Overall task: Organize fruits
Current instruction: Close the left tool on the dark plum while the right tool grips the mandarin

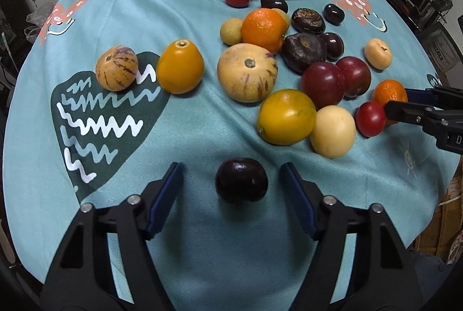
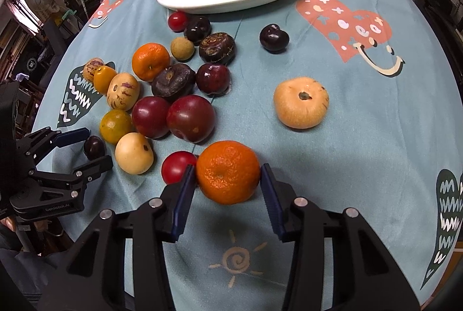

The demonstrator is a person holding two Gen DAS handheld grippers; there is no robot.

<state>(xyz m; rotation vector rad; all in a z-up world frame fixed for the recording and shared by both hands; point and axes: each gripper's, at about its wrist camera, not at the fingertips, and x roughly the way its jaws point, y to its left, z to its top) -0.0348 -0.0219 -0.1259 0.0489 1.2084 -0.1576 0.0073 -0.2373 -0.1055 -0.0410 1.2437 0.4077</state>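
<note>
Orange mandarin [image 2: 228, 172] between right gripper [image 2: 228, 189] pads

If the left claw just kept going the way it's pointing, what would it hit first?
Most likely the dark plum, which lies on the tablecloth between the open fingers of the left gripper, neither pad touching it. Depth is hard to judge through this lens.

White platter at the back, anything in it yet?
Empty. The white platter shows only bare glazed surface in both views; every fruit lies on the tablecloth, the nearest a small red fruit outside its rim.
</note>
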